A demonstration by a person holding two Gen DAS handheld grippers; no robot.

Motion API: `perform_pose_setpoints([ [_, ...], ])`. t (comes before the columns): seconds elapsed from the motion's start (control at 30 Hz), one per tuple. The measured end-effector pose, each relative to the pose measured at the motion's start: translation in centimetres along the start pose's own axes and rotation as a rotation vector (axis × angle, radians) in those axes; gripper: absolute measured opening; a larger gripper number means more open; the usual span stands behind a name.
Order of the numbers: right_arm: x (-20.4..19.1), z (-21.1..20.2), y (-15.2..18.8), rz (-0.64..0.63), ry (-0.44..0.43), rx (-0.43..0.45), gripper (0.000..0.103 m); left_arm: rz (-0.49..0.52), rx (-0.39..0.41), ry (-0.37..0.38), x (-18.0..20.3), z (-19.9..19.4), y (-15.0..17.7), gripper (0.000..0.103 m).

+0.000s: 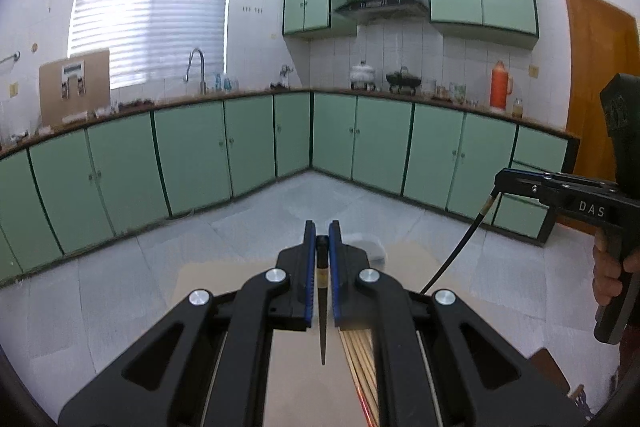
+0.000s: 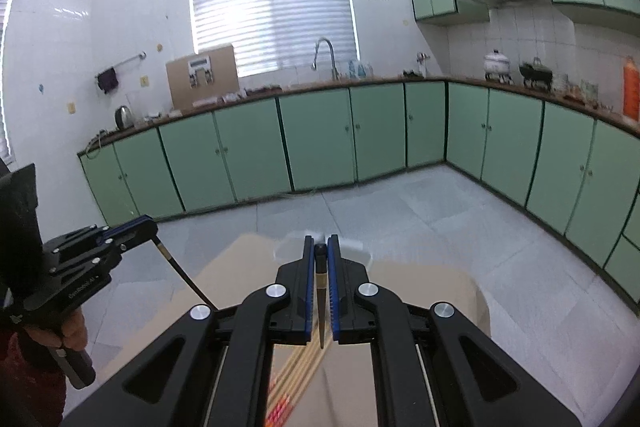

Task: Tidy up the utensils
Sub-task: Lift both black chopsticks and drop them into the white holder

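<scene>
My left gripper (image 1: 322, 231) is shut on a black chopstick (image 1: 322, 307) that hangs tip down between the blue pads. In the same view my right gripper (image 1: 498, 183) comes in from the right, shut on a second black chopstick (image 1: 460, 247) that slants down toward the table. The right wrist view shows the right gripper (image 2: 321, 243) shut on its black chopstick (image 2: 321, 307), and the left gripper (image 2: 150, 227) at the left clamping the other black chopstick (image 2: 184, 275). A bundle of wooden chopsticks (image 1: 362, 359) (image 2: 296, 375) lies on the table below.
The beige table (image 1: 296, 367) (image 2: 420, 291) sits under both grippers, with a clear plastic container (image 2: 352, 247) near its far edge. Beyond are grey floor tiles and green kitchen cabinets (image 1: 256, 143). A person's hand (image 1: 612, 275) grips the right tool's handle.
</scene>
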State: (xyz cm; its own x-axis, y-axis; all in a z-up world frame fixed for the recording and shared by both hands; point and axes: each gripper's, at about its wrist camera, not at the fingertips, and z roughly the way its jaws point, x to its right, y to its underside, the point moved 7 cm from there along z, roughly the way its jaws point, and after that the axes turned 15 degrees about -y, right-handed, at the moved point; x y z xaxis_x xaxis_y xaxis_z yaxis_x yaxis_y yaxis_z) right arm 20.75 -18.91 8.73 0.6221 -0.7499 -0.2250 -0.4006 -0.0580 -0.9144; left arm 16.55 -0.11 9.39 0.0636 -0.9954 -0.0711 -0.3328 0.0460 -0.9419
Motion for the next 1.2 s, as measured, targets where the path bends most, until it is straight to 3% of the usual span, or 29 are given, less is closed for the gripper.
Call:
perform_pose_setpoints([
  [0.27, 1.4, 1.6, -6.0, -0.013, -0.006, 0.063, 0.006, -0.029, 0.134, 0.002, 0.7, 1.8, -8.0, 0.006],
  [0.43, 3.6, 4.5, -6.8, -0.003, 0.034, 0.049, 0.006, -0.033, 0.143, -0.011, 1.9, 5.3, -9.4, 0.005],
  [0.63, 5.7, 8.3, -5.8, -0.003, 0.072, 0.005, 0.006, -0.037, 0.119, -0.028, 3.3, 10.5, -8.2, 0.005],
  [0.8, 7.1, 11.1, -3.8, 0.019, 0.082, -0.036, 0.006, -0.029, 0.047, -0.047, 4.0, 14.5, -5.8, 0.006],
  [1.2, 8.4, 14.0, 1.0, 0.056, 0.095, -0.128, 0.007, 0.005, -0.07, -0.063, 3.0, 18.5, -0.8, 0.007],
])
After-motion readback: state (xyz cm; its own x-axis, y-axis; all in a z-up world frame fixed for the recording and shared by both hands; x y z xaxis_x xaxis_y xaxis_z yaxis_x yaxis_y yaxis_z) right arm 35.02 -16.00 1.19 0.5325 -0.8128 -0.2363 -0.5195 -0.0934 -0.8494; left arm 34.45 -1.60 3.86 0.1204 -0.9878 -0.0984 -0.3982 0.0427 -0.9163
